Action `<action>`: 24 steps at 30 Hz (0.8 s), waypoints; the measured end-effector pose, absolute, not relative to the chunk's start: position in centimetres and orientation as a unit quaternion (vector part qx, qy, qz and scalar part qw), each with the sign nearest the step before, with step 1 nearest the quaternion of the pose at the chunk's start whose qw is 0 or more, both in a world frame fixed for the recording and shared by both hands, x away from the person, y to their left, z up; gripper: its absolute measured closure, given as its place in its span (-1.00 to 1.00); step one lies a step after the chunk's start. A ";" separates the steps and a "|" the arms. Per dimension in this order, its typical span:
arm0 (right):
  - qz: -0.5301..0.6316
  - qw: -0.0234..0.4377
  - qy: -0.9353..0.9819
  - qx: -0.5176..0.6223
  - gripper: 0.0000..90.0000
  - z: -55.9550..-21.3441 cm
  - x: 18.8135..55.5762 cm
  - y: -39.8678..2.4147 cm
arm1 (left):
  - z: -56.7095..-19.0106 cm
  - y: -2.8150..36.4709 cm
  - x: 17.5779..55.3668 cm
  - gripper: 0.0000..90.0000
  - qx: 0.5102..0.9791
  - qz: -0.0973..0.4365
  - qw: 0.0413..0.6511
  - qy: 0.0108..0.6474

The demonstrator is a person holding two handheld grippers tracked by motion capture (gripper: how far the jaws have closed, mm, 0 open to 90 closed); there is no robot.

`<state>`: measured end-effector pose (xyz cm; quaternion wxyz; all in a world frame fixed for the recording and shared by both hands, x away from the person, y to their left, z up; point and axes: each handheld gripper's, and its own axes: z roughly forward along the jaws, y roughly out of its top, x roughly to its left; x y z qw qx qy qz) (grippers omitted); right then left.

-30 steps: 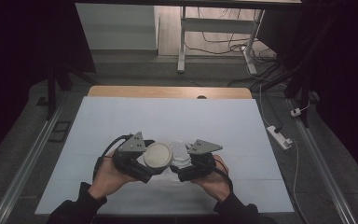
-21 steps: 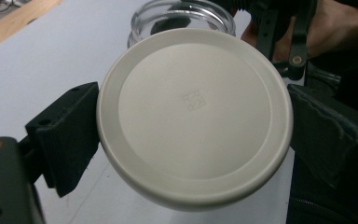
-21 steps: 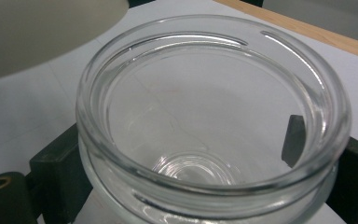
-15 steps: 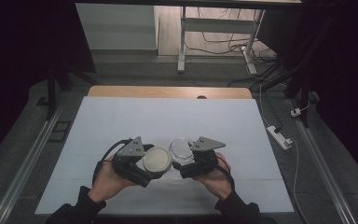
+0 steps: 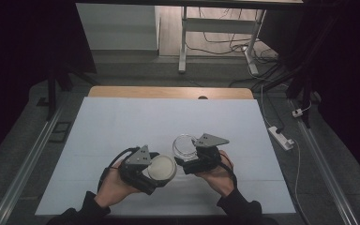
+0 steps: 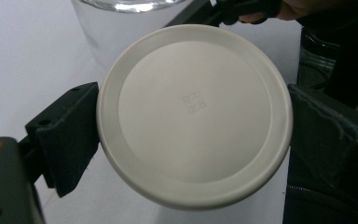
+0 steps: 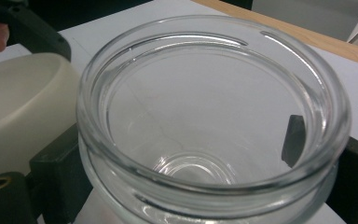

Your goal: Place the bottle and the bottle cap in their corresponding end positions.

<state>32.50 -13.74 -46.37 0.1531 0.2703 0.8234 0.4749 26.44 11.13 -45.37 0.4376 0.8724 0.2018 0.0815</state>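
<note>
Your left tool (image 5: pixel 157 172) is clamped on a round, cream-coloured plastic lid (image 5: pixel 162 169), its two black jaws pressing the lid's rim from opposite sides. In the left gripper view the lid (image 6: pixel 194 114) faces the camera flat-on, with a small square mark embossed at its middle. Your right tool (image 5: pixel 187 154) grips a clear, round glass jar (image 5: pixel 184 145) around its body just under the thick rim; in the right gripper view the jar (image 7: pixel 214 121) stands open-mouthed and empty, one jaw pad visible through the glass on the far side.

Lid and jar sit just beside each other but apart, the lid toward the near edge of the white-covered tabletop (image 5: pixel 122 122) and a little left of the jar. Both lie in the near half of the tabletop, roughly midway between its left and right edges. The lid is off the jar.
</note>
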 end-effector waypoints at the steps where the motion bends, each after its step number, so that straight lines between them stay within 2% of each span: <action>1: 0.475 0.154 0.823 0.270 -0.86 -46.4 32.6 -13.8 | -45.5 11.1 26.4 -0.82 0.871 0.080 0.439 0.203; 24: 0.467 0.167 0.818 0.291 -0.86 -46.5 35.9 -13.3 | -48.5 9.9 26.2 -0.82 0.880 0.051 0.430 0.195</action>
